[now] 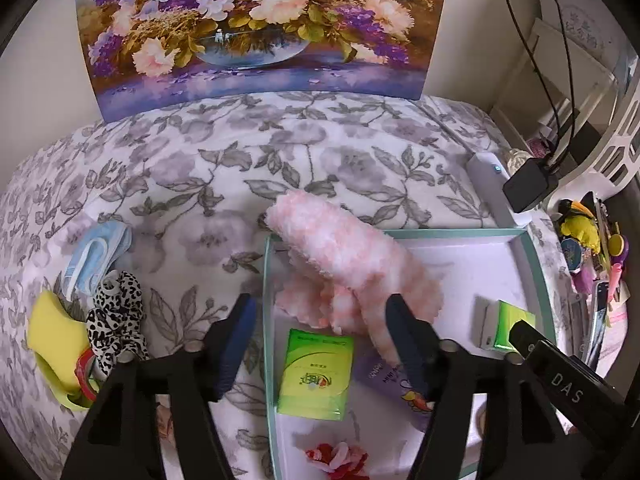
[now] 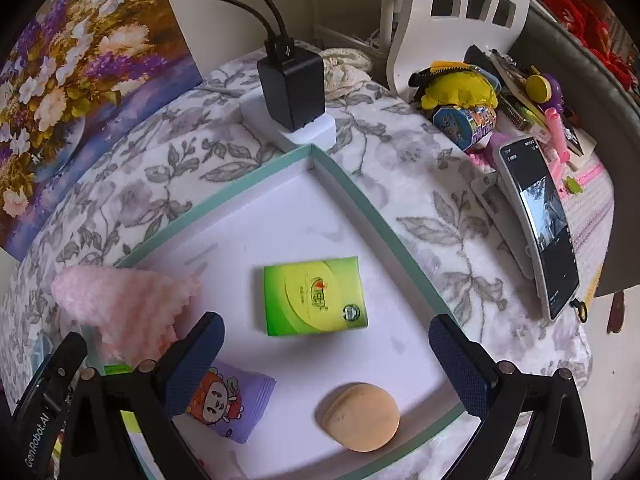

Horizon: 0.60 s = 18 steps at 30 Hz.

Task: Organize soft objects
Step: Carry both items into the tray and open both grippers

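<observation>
Floral-print blanket (image 1: 208, 168), grey leaves on white, covered the whole surface, with a flower painting (image 1: 256, 28) propped at its far edge. On the blanket lay a shallow white tray with a teal rim (image 1: 267, 280). Draped over the tray's far-left corner was a fluffy pink cloth (image 1: 340, 256), part inside the tray and part hanging past the rim; it stood just ahead of the left gripper (image 1: 320, 320), whose jaws were apart with nothing pressed between the pads. Inside the tray were a green tissue pack (image 2: 314, 296), a second green tissue pack (image 1: 314, 372), a purple cartoon-print packet (image 2: 228, 404), a round beige sponge puff (image 2: 362, 416) and a red-and-pink fabric flower (image 1: 336, 458). The right gripper (image 2: 324, 360) hung over the tray with jaws at full spread — empty, the first green pack lying just beyond the tips. Left of the tray, on the blanket: a yellow sponge (image 1: 56, 332), a leopard-print scrunchie (image 1: 116, 320) and a blue face mask (image 1: 96, 256).
</observation>
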### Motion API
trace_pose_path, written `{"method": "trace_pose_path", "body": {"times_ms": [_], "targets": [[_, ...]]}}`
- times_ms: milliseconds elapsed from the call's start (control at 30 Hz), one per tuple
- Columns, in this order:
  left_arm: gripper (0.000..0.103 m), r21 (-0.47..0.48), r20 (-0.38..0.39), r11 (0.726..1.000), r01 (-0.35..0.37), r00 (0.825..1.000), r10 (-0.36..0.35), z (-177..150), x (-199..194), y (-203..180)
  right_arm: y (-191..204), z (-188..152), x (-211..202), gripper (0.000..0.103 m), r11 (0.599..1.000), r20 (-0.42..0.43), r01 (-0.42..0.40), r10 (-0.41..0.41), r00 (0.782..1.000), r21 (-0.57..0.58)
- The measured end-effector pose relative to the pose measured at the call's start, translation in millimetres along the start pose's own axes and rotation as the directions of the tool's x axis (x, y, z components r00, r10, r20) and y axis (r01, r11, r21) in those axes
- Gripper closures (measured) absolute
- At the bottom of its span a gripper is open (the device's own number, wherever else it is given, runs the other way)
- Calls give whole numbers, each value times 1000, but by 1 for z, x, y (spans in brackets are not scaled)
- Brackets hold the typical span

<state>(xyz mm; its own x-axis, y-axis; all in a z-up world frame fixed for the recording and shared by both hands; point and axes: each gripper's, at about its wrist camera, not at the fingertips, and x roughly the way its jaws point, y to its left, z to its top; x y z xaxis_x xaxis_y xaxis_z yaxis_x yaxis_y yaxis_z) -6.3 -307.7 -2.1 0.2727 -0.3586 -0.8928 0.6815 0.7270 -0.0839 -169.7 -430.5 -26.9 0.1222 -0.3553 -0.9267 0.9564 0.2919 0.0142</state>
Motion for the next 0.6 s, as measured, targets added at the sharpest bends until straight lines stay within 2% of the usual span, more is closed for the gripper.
{"method": "trace_pose_path", "body": {"times_ms": [33, 100, 133, 600], "targets": [[31, -1, -1, 1000, -2, 1000, 2, 0, 1, 0, 0, 0, 1, 0, 1000, -3, -4, 4, 1000, 1], [16, 1, 2, 1000, -19, 1000, 19, 0, 2, 1, 0, -1, 2, 0, 1000, -8, -5, 5, 1000, 0], [14, 3, 2, 1000, -27, 1000, 27, 0, 2, 1, 0, -1, 2, 0, 1000, -9, -4, 4, 1000, -1], [14, -34, -16, 997, -75, 997, 74, 0, 9, 13, 2, -2, 1, 0, 1000, -17, 3, -3, 1000, -11]]}}
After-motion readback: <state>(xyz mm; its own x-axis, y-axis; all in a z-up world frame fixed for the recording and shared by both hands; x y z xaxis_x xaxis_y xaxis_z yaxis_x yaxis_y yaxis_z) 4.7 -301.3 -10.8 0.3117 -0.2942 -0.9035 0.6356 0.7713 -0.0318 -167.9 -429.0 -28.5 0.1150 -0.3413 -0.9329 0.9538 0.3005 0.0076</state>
